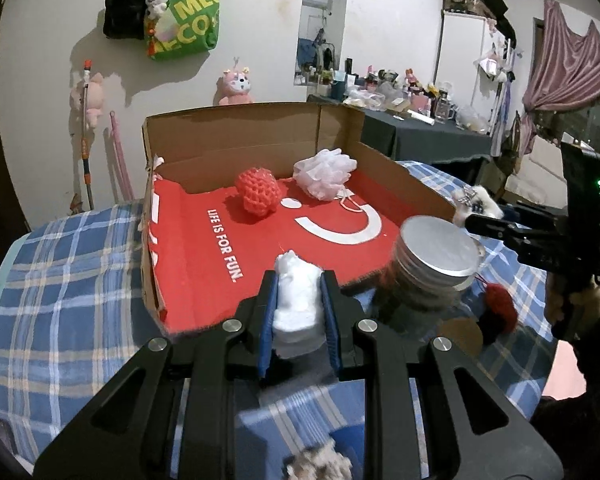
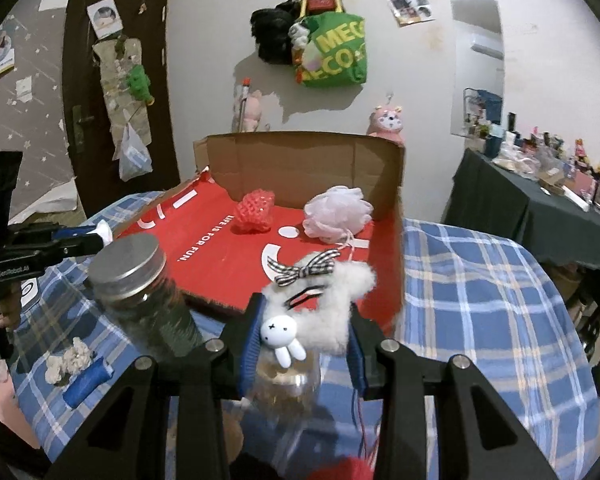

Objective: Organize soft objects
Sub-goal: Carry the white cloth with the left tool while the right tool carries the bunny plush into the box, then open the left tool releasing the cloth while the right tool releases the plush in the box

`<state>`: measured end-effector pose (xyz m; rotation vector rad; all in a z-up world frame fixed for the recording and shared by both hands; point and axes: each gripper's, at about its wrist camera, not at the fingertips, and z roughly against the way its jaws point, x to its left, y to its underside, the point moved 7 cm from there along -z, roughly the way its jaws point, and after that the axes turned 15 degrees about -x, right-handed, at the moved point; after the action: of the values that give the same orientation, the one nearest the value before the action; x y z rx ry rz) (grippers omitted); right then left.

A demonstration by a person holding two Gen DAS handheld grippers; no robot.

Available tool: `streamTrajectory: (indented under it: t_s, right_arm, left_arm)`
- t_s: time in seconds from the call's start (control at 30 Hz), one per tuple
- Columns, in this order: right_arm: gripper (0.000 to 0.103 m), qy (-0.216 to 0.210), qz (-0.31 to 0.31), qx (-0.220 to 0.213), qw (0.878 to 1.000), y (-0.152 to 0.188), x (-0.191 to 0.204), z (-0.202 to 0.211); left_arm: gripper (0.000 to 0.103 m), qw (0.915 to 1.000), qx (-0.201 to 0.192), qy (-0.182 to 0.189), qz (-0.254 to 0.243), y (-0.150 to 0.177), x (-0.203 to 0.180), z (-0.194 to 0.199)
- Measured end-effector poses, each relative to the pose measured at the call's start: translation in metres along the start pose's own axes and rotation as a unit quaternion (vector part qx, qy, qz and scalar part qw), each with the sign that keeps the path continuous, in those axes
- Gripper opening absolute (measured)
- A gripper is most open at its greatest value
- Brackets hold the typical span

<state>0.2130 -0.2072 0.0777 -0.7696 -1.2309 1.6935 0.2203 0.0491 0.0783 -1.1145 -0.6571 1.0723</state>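
Observation:
My left gripper is shut on a white foam wad, held just short of the near edge of the open cardboard box. My right gripper is shut on a white fluffy plush charm with a checked bow and a small bunny, also near the box's front edge. On the box's red bottom lie a red net ball and a pale pink bath pouf. In the left wrist view the right gripper shows at the right with the fluffy charm.
A jar with a metal lid stands on the blue checked cloth before the box. A beige scrunchie, a blue roll and a red yarn pompom lie on the cloth. A cluttered dark table stands at right.

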Motion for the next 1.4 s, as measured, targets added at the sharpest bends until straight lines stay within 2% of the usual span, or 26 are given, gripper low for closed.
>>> streamTrajectory:
  t_s: [0.13,0.33,0.5,0.67,0.83,0.97,1.4]
  right_arm:
    - [0.039,-0.016,0.013,0.029,0.999,-0.007,-0.001,-0.028]
    - [0.039,-0.033,0.028,0.102,0.994,-0.003,-0.005,-0.074]
    - [0.039,-0.038,0.023,0.171,0.984,0.007,-0.014,-0.108]
    - [0.039,-0.048,0.017,0.227,0.973,0.020,-0.017,-0.131]
    - [0.039,-0.041,0.037,0.256,0.965,0.031,-0.013,-0.142]
    - [0.039,-0.037,0.048,0.270,0.961,0.038,-0.013,-0.146]
    - [0.041,-0.033,0.060,0.279,0.958,0.041,-0.012,-0.150]
  left_arm:
    - [0.020,0.9999,0.013,0.008,-0.005,-0.008,0.007,-0.019]
    - [0.020,0.9984,0.052,0.020,-0.009,-0.012,0.015,-0.049]
    - [0.020,0.9946,0.098,0.017,-0.027,-0.006,0.023,-0.080]
    - [0.020,0.9893,0.144,0.013,-0.024,0.006,0.034,-0.105]
    - [0.020,0.9844,0.175,0.008,-0.017,0.019,0.043,-0.119]
    - [0.020,0.9822,0.186,0.002,-0.025,0.025,0.045,-0.126]
    - [0.020,0.9793,0.201,0.007,-0.026,0.034,0.045,-0.133]
